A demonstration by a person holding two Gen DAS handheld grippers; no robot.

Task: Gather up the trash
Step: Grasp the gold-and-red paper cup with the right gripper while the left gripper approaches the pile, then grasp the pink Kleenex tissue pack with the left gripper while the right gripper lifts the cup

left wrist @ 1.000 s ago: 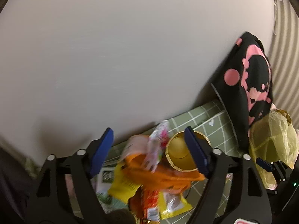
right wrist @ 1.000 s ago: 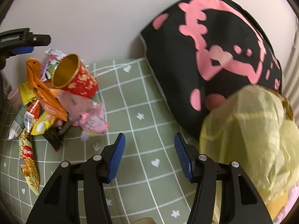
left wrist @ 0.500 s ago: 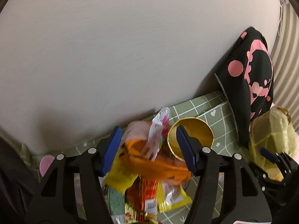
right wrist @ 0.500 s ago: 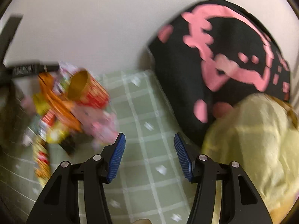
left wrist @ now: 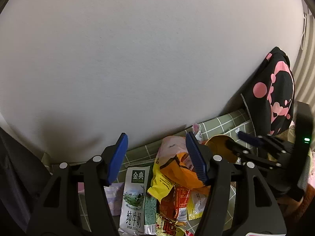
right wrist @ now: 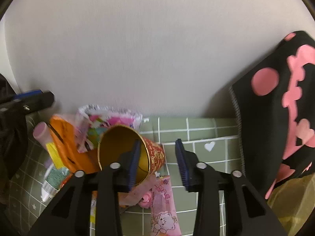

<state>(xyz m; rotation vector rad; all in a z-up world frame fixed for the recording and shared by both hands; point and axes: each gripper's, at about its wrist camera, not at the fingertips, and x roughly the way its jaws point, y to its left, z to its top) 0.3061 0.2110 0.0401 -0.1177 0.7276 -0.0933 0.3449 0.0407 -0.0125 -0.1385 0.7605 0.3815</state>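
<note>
On the green checked cloth [right wrist: 198,129], one paper cup [right wrist: 137,153] lies between the right hand-held gripper [right wrist: 157,155]'s closing, ungripped pads.

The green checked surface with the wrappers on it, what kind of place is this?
Probably a bed or sofa against a plain wall: a green checked cover and a black-and-pink cushion leaning there.

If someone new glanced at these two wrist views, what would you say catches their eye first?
Probably the heap of bright snack wrappers on the green grid-patterned cloth against the pale wall, an orange bag on top. Next, the red paper cup with a gold inside, lying on its side at the heap's edge: the right gripper, its jaws just closing, has one finger inside its mouth. At far right leans a black cushion with pink shapes.
</note>
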